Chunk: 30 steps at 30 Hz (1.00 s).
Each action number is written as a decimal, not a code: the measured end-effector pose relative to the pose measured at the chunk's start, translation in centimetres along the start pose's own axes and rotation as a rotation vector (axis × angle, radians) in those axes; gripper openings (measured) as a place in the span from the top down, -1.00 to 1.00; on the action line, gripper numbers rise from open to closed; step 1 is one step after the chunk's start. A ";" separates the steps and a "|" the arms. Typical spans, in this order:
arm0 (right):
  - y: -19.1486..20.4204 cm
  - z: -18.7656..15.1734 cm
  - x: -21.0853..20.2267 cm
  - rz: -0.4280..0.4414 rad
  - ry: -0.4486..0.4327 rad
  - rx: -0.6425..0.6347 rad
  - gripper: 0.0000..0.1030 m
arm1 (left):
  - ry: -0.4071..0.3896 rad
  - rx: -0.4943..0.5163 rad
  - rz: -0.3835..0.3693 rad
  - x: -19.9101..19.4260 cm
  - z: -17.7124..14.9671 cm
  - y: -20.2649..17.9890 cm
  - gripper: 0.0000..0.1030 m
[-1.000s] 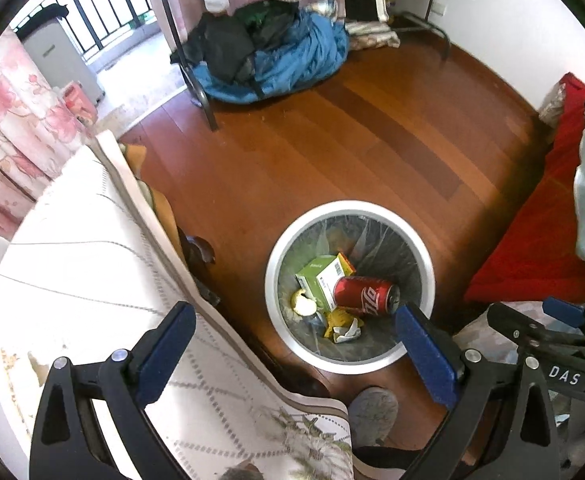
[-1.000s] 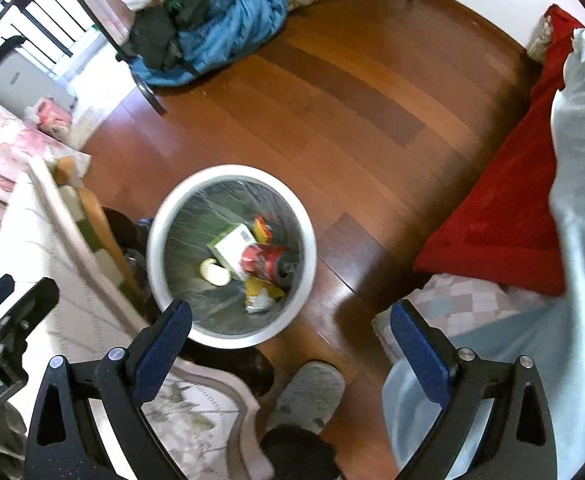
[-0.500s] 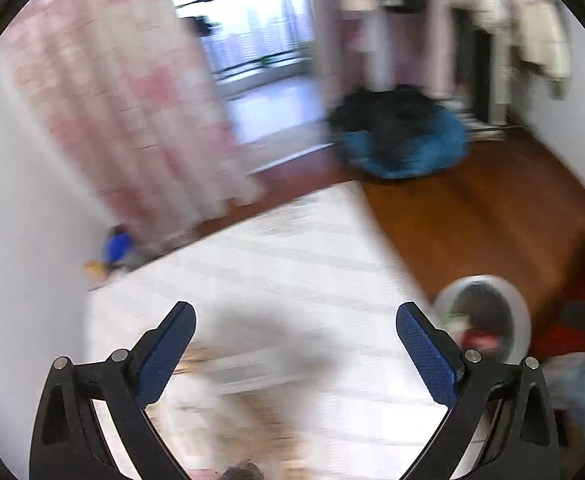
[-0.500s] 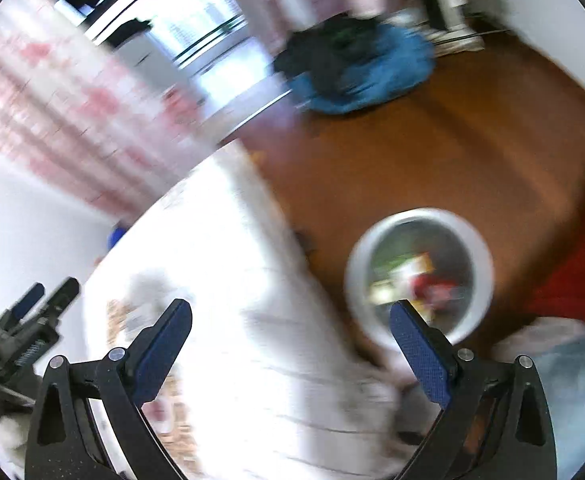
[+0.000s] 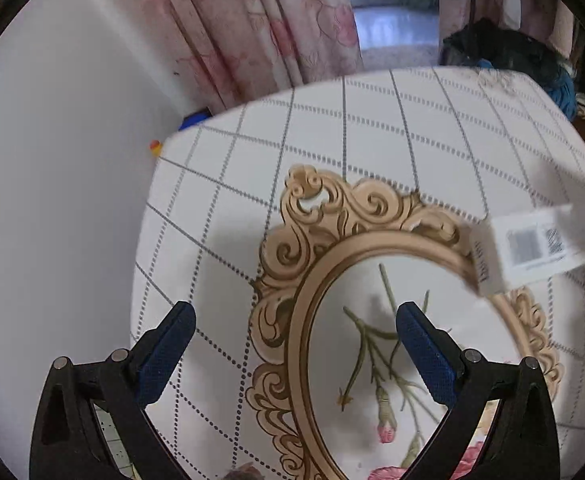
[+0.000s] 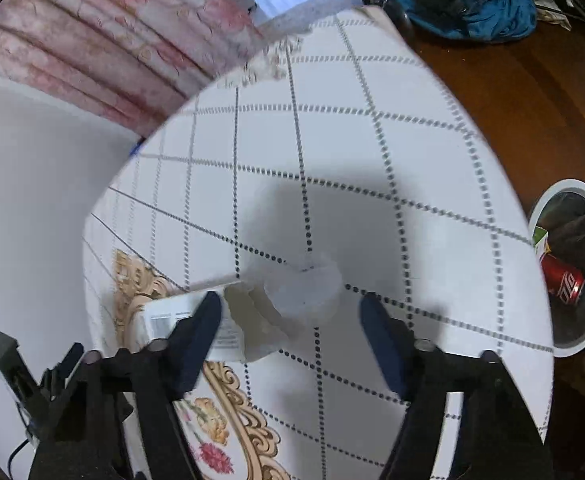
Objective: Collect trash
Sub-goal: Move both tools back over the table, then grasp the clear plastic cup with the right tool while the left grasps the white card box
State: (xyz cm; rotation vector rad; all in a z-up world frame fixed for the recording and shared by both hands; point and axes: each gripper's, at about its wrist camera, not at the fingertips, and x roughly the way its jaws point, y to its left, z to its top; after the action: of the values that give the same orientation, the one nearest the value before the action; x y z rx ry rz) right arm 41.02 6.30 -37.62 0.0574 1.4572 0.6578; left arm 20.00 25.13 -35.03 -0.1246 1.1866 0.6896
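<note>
Bench (image 6: pixel 372 160) blurred; white box (image 6: pixel 180 312) partly hidden by right hand-held gripper (image 6: pixel 290 312), spread apart; left hand-held gripper (image 5: pixel 294 320) likewise apart; bin (image 6: pixel 572 272) cut off.

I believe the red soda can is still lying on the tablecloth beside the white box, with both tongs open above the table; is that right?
Not quite: the right wrist view shows the red soda can lying inside the white trash bin, not on the tablecloth. The white box is on the table, and both the left tongs and right tongs are open.
</note>
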 end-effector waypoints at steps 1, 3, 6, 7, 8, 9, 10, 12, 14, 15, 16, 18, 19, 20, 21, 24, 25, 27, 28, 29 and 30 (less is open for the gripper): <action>0.2 0.0 0.6 0.001 0.008 -0.006 0.01 | 0.004 0.012 0.000 0.1 -0.1 -0.2 -0.99; 0.1 0.2 0.6 0.016 -0.020 -0.012 0.22 | 0.001 0.041 -0.001 0.0 -0.1 -0.7 -0.99; -0.3 0.3 -0.1 -0.013 -0.036 -0.035 0.23 | -0.031 0.103 0.000 -1.0 0.5 -1.8 -0.99; -0.8 0.1 -0.5 -0.012 -0.035 -0.036 0.23 | -0.048 0.129 -0.001 -1.6 0.8 -2.3 -0.99; -1.3 -0.2 -1.1 -0.007 -0.033 -0.038 0.23 | -0.067 0.157 -0.006 -2.3 1.2 -2.8 -0.99; -1.7 -0.5 -1.6 -0.008 -0.034 -0.042 0.23 | -0.085 0.185 -0.016 -2.9 1.4 -3.3 -0.99; -2.3 -1.0 -2.2 -0.011 -0.035 -0.046 0.23 | -0.108 0.230 -0.037 -4.0 1.8 -4.3 -0.99; -3.6 -2.1 -3.2 -0.011 -0.028 -0.043 0.24 | -0.126 0.303 -0.064 -5.0 2.6 -5.7 -0.99; -5.0 -3.6 -4.3 -0.025 -0.014 -0.042 0.24 | -0.137 0.406 -0.116 -6.2 2.9 -7.9 -0.99; -5.7 -4.3 -4.8 -0.029 -0.004 -0.039 0.24 | -0.145 0.471 -0.126 -6.7 3.0 -9.3 -0.99; -6.4 -5.0 -5.1 -0.033 0.007 -0.034 0.24 | -0.156 0.528 -0.130 -6.8 3.2 -10.4 -0.99; -7.6 -6.2 -5.3 -0.049 0.028 -0.028 0.24 | -0.173 0.679 -0.131 -7.1 3.1 -13.0 -0.99; -8.1 -6.6 -5.4 -0.054 0.033 -0.023 0.24 | -0.156 0.747 -0.125 -6.7 3.0 -14.2 -0.99; -8.6 -6.9 -5.4 -0.044 0.035 -0.015 0.24 | -0.130 0.795 -0.120 -6.2 2.9 -15.2 -0.99; -8.9 -7.1 -5.5 -0.039 0.036 -0.008 0.24 | -0.102 0.840 -0.125 -5.5 2.8 -16.2 -0.97; -8.9 -7.3 -5.5 -0.054 0.039 -0.018 0.23 | -0.049 0.923 -0.160 -3.9 2.7 -17.7 -0.97; -8.9 -7.3 -5.5 -0.054 0.046 -0.017 0.22 | -0.036 0.948 -0.175 -3.6 2.4 -18.3 -0.96; -9.2 -7.4 -5.5 -0.057 0.053 -0.014 0.09 | -0.029 0.968 -0.184 -3.4 1.9 -18.9 -0.47; -9.4 -7.4 -5.7 -0.056 0.052 -0.010 -0.04 | -0.031 0.966 -0.171 -3.2 1.8 -19.1 -0.44; -9.5 -7.4 -5.7 -0.054 0.049 -0.003 -0.09 | -0.039 0.958 -0.169 -3.3 1.8 -19.0 -0.37; -9.8 -7.3 -5.9 -0.053 0.047 0.006 -0.14 | -0.046 0.942 -0.166 -3.4 1.9 -18.7 -0.17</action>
State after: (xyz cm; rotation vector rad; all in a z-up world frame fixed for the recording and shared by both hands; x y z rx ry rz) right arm 38.08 -6.93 -37.52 0.0077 1.5004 0.6150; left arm 31.25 9.73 -36.14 0.5726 1.3306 -0.0572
